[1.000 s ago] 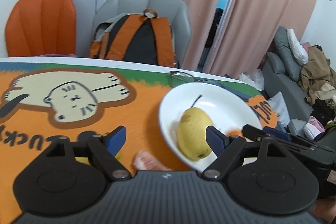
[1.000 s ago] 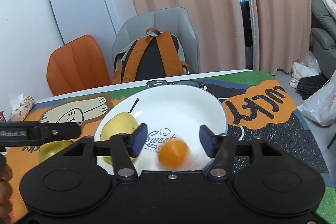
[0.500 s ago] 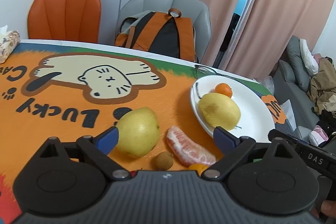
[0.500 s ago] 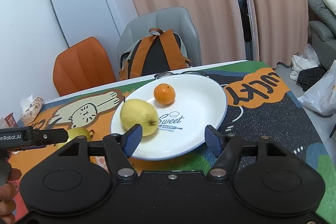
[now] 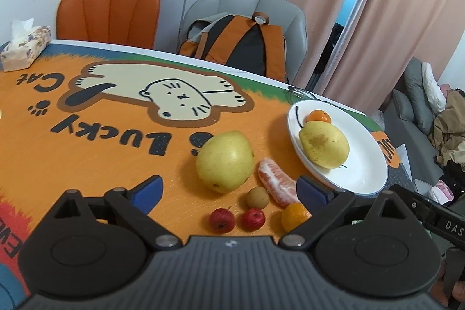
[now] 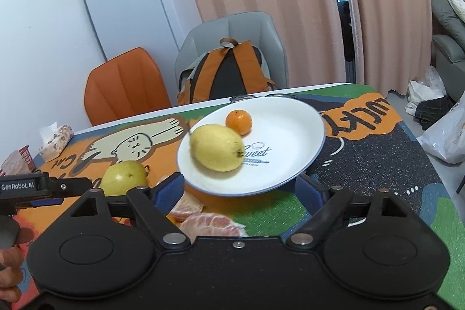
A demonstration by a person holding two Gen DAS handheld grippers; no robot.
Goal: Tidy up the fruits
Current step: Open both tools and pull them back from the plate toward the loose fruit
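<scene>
Two grippers: left gripper (image 5: pixel 229 191) and right gripper (image 6: pixel 239 189), jaws of both spread, holding nothing.
Left of plate: apple (image 5: pixel 224 161), pomelo segment (image 5: pixel 276 187), longan (image 5: pixel 257 197), two small red fruits (image 5: pixel 222 220), on the counter (image 5: pixel 87 153).
Plate (image 6: pixel 290 141): holds pear (image 6: pixel 217 147) and mandarin (image 6: pixel 239 122), touching.

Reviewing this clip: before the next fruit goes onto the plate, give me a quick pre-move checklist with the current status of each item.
1. Left tool open and holding nothing: ok.
2. Right tool open and holding nothing: ok.
3. White plate has bare room beside the yellow pear and small orange: ok.
4. Green apple on the mat within the left tool's span: ok.
5. Peeled segment and small brown fruit lie close by the apple; clearance for a finger: cannot tell.
6. All fruit on the plate: not ok, two red fruits are off it too.
</scene>
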